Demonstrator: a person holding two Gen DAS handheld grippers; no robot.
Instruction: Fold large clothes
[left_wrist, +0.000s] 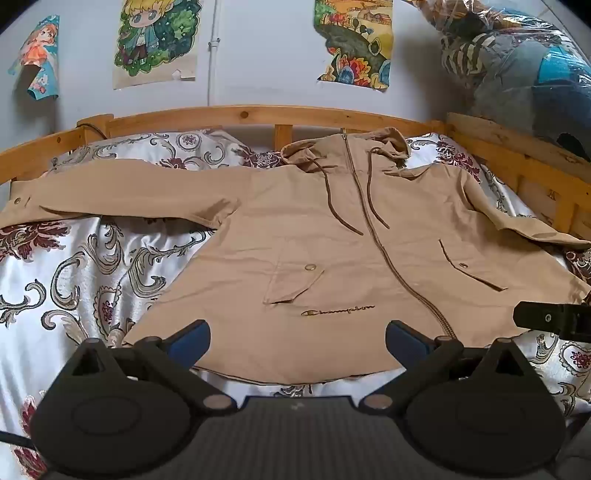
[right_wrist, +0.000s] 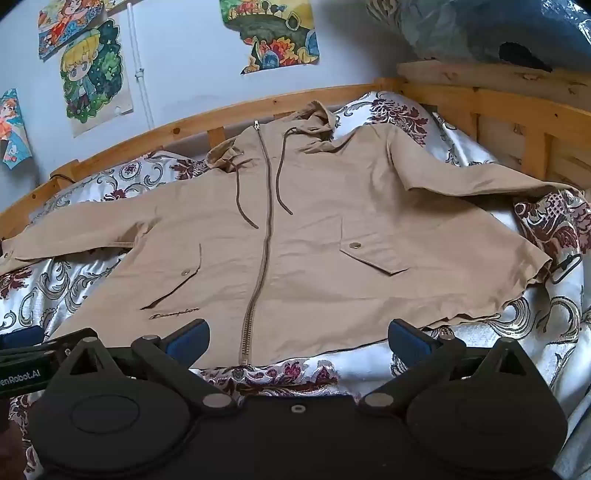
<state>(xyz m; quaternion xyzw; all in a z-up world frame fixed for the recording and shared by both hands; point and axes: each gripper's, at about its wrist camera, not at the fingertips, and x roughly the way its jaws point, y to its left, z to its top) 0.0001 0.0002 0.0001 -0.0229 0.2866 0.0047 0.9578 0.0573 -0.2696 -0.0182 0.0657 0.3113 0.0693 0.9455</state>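
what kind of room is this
Most likely a bedroom, perhaps a child's or teen's: a wooden bed frame with a floral satin bedspread, cartoon posters taped to the wall, and a tan hooded jacket laid out flat for folding.

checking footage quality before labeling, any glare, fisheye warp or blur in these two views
Left wrist view: the wooden bed rail bows strongly from the fisheye, and the satin bedspread shines pale at left. Right wrist view: same bowing, dark corners, sheen on the bedspread near the hem; the jacket is evenly lit and sharp, logo legible. The open left tool and right tool look sharp.
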